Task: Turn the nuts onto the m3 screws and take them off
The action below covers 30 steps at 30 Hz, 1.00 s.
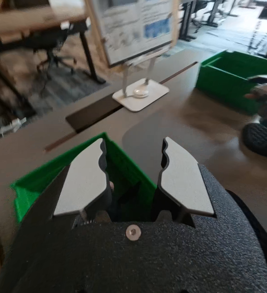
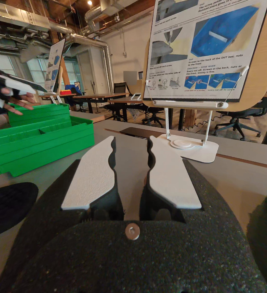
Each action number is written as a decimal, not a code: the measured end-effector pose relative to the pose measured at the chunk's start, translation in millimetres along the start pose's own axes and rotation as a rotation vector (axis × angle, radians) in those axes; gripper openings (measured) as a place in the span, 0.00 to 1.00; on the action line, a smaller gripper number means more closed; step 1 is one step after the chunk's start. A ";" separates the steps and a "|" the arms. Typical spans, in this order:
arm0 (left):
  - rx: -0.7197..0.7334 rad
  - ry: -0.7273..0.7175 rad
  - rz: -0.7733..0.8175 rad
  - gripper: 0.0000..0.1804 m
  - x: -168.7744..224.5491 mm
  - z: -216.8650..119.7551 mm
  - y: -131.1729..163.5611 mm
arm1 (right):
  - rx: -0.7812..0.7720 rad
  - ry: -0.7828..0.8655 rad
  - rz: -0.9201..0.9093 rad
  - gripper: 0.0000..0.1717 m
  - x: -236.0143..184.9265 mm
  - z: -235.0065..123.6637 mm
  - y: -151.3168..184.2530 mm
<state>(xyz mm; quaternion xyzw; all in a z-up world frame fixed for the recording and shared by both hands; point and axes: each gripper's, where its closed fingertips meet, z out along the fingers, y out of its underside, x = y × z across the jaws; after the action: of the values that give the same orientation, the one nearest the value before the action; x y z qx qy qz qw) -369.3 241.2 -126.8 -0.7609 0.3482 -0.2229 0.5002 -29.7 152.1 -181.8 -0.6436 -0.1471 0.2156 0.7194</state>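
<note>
Fetch step, judged: left gripper over green plastic divided bin, jaws wide, empty. Right gripper above grey counter, jaws part-open, empty. Screws, nuts not visible. Next: reach into bin, pick screw.

Open-plan office — desks, swivel chairs, exposed ducts

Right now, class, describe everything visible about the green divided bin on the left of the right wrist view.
The green bin looks like moulded plastic: long, open-topped, with ribbed walls and a cross divider forming compartments. It stands upright on the grey table, beside another green bin behind it. No contents are visible. Nothing grips it.
</note>
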 end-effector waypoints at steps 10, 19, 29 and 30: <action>-0.544 -0.098 -0.284 0.34 -88.0 68.8 116.6 | -0.024 0.010 0.005 0.20 1.7 -1.1 7.1; -0.916 -0.190 -0.284 0.30 -106.5 93.4 163.5 | -0.028 0.004 0.028 0.20 2.9 -2.1 8.9; -0.938 -0.244 -0.339 0.25 -112.4 106.1 183.0 | -0.029 -0.004 0.019 0.19 1.4 -3.1 8.2; -0.941 -0.252 -0.336 0.24 -113.6 105.8 183.3 | -0.029 -0.004 0.014 0.19 1.1 -3.1 8.0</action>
<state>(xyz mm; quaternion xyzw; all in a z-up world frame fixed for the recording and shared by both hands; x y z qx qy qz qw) -427.6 343.7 -336.0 -0.9699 0.2207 -0.0258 0.0993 -28.2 150.5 -190.2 -0.6545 -0.1472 0.2200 0.7082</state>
